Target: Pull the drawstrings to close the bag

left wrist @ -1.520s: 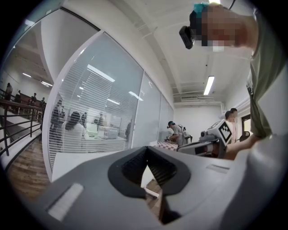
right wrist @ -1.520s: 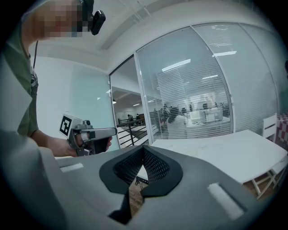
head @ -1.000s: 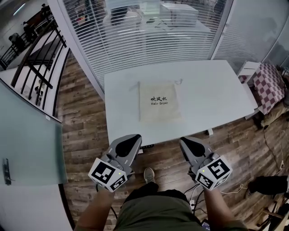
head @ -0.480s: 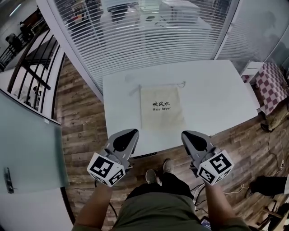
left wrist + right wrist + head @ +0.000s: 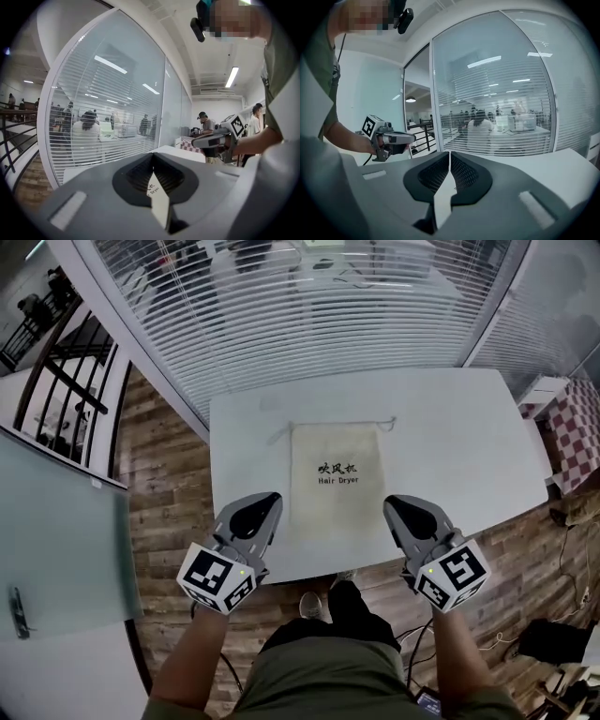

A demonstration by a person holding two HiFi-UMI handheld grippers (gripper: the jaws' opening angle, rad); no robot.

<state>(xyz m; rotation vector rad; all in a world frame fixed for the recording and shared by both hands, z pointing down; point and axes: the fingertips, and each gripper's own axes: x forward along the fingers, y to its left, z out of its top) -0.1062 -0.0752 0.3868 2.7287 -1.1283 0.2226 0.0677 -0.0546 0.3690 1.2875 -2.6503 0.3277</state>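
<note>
Our left gripper (image 5: pixel 270 499) and right gripper (image 5: pixel 394 505) hang at the near edge of the table (image 5: pixel 450 427), each with jaws pressed together on nothing. The bag (image 5: pixel 337 474) lies flat mid-table with its mouth on the far side. For the reach, we should open the jaws early and pass along the bag's sides to the left cord (image 5: pixel 279 434) and right cord (image 5: pixel 386 423) at the far corners, pinching cord only, not cloth.

Bright, even light lies on the white table (image 5: pixel 450 427), leaving only faint shadows there. Away from the table, straight lines bow toward the edges.
</note>
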